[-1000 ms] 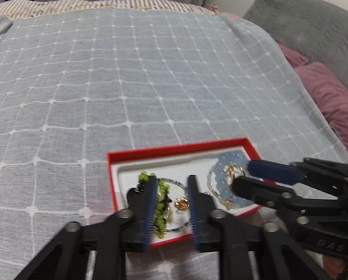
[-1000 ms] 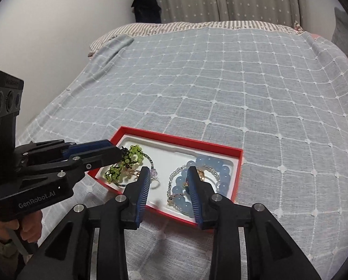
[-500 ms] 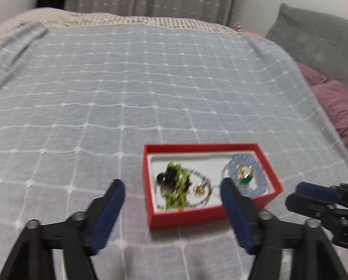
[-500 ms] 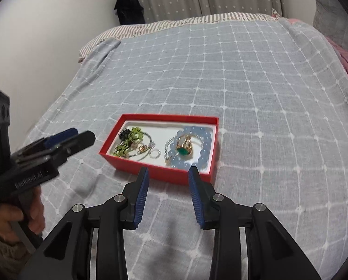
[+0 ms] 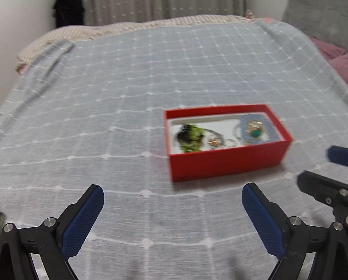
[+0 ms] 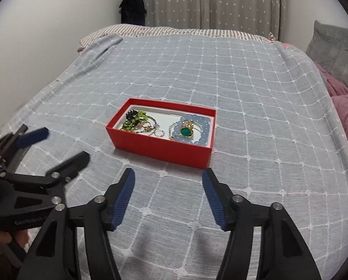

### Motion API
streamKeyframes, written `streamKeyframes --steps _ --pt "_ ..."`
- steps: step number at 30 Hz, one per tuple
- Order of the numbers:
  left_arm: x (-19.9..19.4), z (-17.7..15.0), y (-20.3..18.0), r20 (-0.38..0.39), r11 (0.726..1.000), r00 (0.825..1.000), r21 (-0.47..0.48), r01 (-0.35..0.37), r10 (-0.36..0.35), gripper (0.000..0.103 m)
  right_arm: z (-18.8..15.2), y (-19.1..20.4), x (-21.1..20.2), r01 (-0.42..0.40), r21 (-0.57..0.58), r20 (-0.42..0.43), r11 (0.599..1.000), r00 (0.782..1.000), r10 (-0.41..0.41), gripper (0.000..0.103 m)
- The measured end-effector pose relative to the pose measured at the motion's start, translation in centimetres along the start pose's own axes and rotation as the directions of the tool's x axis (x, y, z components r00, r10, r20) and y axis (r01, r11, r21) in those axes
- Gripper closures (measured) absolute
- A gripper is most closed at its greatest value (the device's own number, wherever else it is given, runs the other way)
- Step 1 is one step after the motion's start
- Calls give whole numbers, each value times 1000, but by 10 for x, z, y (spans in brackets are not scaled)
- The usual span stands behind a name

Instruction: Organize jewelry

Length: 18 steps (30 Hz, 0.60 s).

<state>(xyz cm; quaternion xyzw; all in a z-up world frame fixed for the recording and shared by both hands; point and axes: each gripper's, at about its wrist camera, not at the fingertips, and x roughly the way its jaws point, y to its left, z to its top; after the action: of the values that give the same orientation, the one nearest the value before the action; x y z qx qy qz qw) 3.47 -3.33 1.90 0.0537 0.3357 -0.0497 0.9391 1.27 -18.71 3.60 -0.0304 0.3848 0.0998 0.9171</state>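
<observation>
So the red box [image 6: 161, 137] is sitting out on the bed [image 6: 244, 93], on the gray checked bedspread, with all the jewelry piled inside: the green bead strand [image 6: 136, 119] bunching up at the left end, the pale blue bead bracelet [image 6: 198, 131] at the right end with a gold ring with a green stone [image 6: 186, 130] lying on top of it. Both tongs are hanging spread wide, gripping nothing. The right tongs [image 6: 168, 196] are pointing pretty much straight at the box's near long wall, close in front of it, with the box running left to right across their line. The left tongs [image 5: 172, 214] are sitting off to the left, so from there the box lies ahead and to the right. I'm guessing the right hand is the nearer one for whatever comes next, and with everything already in the box this is looking close to done.
</observation>
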Motion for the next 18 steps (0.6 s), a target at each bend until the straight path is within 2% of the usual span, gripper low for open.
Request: streamKeyframes --steps 4,7,11,14,18 --pt "-1 0 10 -10 999 1000 -36 -2 2 4 3 0 8 15 5 -26 1000 1000 -15 3" --pt "-3 0 12 -3 998 1000 -54 -8 8 4 4 0 6 -9 28 -13 1000 1000 9 0" --pt "-6 1 15 5 997 1000 -75 -2 2 2 6 1 0 8 46 22 999 1000 -9 0" --pt "-2 1 16 -14 997 1000 -78 -8 7 1 8 -2 -6 0 71 36 997 999 -3 0" --pt "1 0 14 -26 996 1000 -87 6 -9 1 8 -3 -11 30 77 46 997 998 -34 0"
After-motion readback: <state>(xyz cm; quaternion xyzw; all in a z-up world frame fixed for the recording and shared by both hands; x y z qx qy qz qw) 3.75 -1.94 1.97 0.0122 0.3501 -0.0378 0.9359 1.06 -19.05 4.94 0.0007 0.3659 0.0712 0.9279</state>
